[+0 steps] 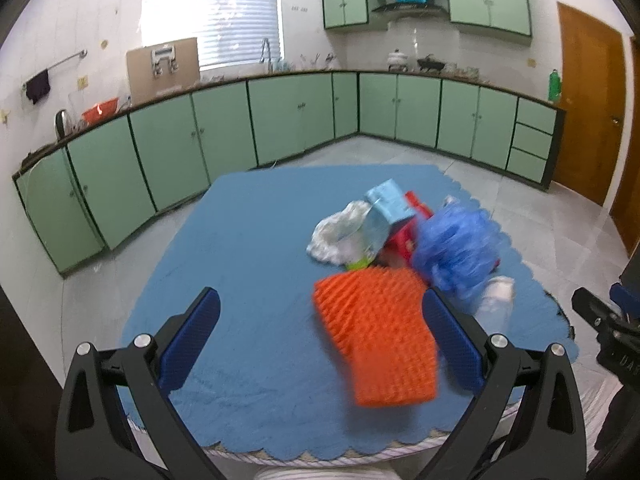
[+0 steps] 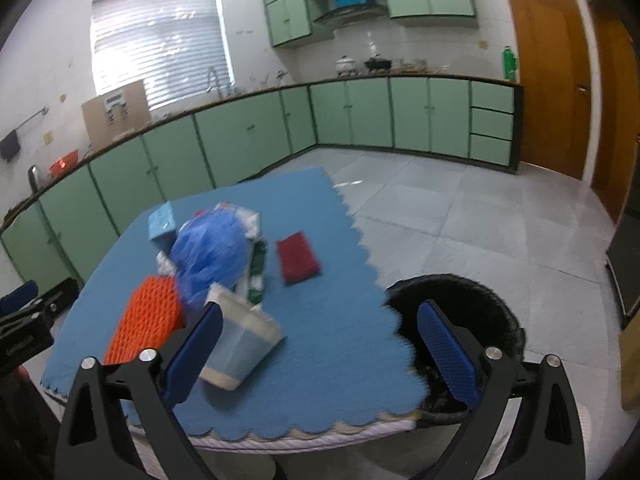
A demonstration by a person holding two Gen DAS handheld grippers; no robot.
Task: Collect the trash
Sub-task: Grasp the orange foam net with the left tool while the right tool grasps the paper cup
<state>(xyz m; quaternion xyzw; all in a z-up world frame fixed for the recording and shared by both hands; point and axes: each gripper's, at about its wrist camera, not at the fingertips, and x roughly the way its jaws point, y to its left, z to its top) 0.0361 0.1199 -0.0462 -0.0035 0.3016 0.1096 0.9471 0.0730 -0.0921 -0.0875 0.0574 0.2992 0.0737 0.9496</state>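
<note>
The left gripper (image 1: 320, 320) is spread wide and empty above the blue table mat (image 1: 248, 240); the right gripper (image 2: 320, 332) is likewise wide apart and holds nothing. The trash sits heaped on the mat: orange foam net (image 1: 376, 336), blue plastic bag (image 1: 456, 248), clear tub (image 2: 244, 340), red packet (image 2: 298, 256) (lying apart). A black bin (image 2: 460, 308) stands beside the table

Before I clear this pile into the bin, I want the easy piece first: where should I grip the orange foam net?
Take the orange foam net by its near short edge, which points toward the table's front and lies free of the blue plastic bag. Come in low from the front with the open left tool, one finger on each long side. It looks soft and flat, so pinching across its width should hold.
</note>
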